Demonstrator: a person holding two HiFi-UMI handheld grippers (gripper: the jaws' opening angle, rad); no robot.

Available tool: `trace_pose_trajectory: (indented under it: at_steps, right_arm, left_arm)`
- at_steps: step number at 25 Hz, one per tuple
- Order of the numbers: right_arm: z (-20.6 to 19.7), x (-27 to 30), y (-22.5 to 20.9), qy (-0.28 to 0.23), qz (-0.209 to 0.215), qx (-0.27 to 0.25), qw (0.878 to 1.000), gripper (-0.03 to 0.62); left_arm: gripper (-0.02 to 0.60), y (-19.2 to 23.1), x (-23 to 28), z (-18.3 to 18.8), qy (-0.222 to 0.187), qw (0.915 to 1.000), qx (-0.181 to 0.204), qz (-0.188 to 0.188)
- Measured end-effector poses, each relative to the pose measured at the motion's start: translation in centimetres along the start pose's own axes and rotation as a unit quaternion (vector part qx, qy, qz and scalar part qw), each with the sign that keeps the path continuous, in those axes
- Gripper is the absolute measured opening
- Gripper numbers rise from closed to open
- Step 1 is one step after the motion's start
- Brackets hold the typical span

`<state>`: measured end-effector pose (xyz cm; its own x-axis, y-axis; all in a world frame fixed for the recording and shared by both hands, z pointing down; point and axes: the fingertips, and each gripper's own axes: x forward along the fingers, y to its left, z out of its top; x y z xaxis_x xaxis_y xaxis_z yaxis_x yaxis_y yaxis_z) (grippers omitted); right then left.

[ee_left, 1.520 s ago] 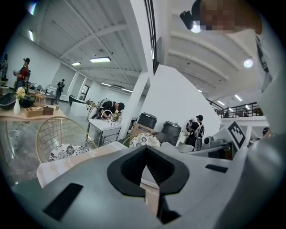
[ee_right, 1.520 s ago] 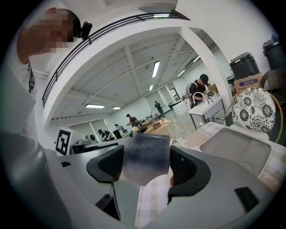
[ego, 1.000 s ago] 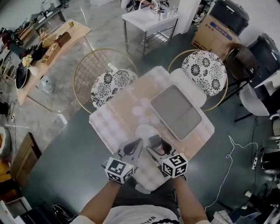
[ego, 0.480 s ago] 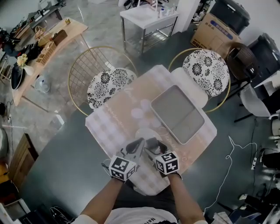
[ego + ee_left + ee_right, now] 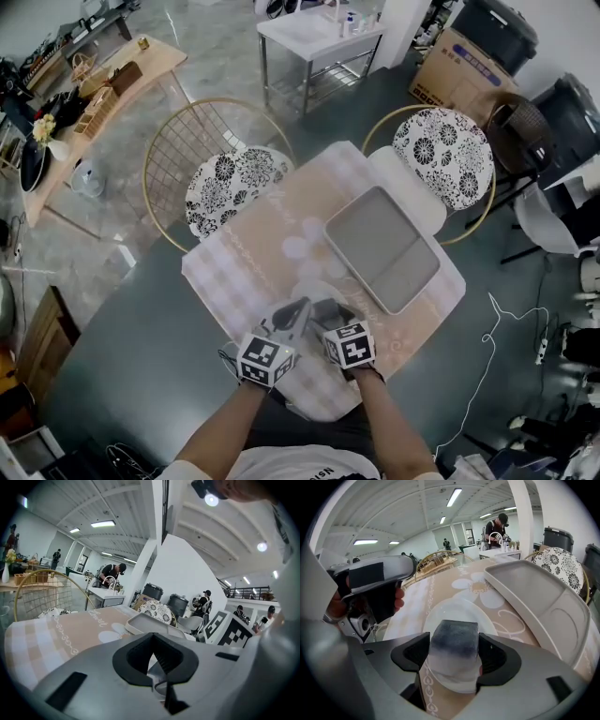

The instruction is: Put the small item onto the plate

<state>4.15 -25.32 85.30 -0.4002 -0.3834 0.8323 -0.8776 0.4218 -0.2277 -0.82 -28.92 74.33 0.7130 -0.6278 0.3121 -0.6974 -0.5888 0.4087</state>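
A small block (image 5: 453,641), dark grey on top and pale below, sits clamped between the jaws of my right gripper (image 5: 453,656). It hangs just over the near rim of a white plate (image 5: 454,612). In the head view the plate (image 5: 313,278) lies on the beige patterned table, just beyond both grippers. My right gripper (image 5: 328,313) and left gripper (image 5: 292,316) are side by side at the table's near edge. In the left gripper view my left gripper (image 5: 154,660) has its jaws together with nothing held.
A grey rectangular tray (image 5: 380,246) lies right of the plate, also seen as the tray (image 5: 534,597) in the right gripper view. Two floral-cushioned wire chairs (image 5: 230,183) (image 5: 442,155) stand behind the table. A white metal table (image 5: 314,37) is further back.
My right gripper has shifted left with the block, closer to the left gripper and the plate. The left gripper has barely moved.
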Motion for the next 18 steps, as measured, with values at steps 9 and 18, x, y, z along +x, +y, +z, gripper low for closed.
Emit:
trace_pose_trajectory:
  at_steps: [9, 18]
  right_arm:
    - [0.3, 0.0, 0.2, 0.042, -0.013, -0.024, 0.999, 0.325]
    - [1.9, -5.6, 1.8, 0.018, 0.001, -0.019, 1.0, 0.324]
  left_arm:
    - [0.004, -0.1, 0.1, -0.1, 0.014, 0.9997, -0.019, 0.002]
    - [0.005, -2.6, -2.2, 1.6, 0.036, 0.9988, -0.033, 0.01]
